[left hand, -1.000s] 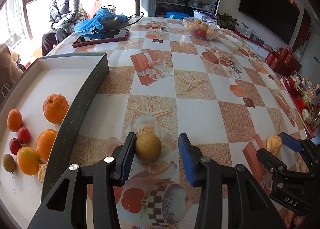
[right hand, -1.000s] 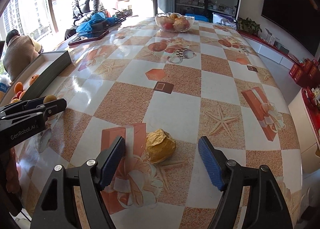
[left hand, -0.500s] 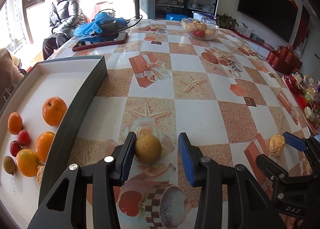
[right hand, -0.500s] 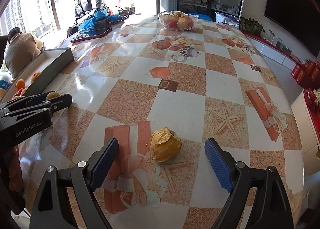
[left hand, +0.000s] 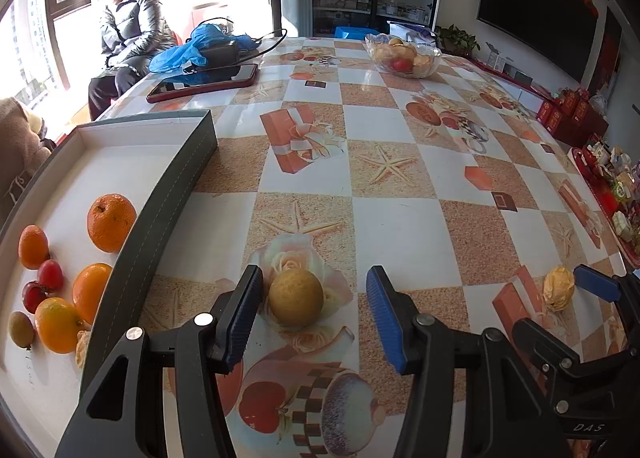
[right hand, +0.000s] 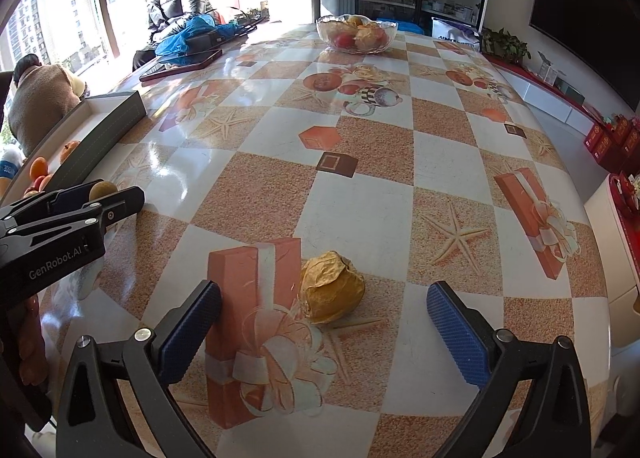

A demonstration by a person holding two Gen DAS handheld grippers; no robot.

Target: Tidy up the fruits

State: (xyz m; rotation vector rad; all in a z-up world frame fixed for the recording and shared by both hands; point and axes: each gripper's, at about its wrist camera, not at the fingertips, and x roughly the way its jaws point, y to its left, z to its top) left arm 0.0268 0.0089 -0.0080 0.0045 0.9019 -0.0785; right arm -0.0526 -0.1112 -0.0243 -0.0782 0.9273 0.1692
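Your left tongs [left hand: 314, 312] are spread around the round yellow-brown fruit [left hand: 295, 296], which lies on the surface [left hand: 400, 225] closer to the left pad, so centre them before you squeeze, and squeeze gently. Your right tongs [right hand: 323, 324] gape wide around the papery husked fruit [right hand: 331, 286], clear of both pads; its pointed, crumpled end faces left and away, its long axis running slantwise, so closing across the plump body looks safest. Farther left, the tray [left hand: 160, 201] holding oranges [left hand: 111, 216] looks like the destination.
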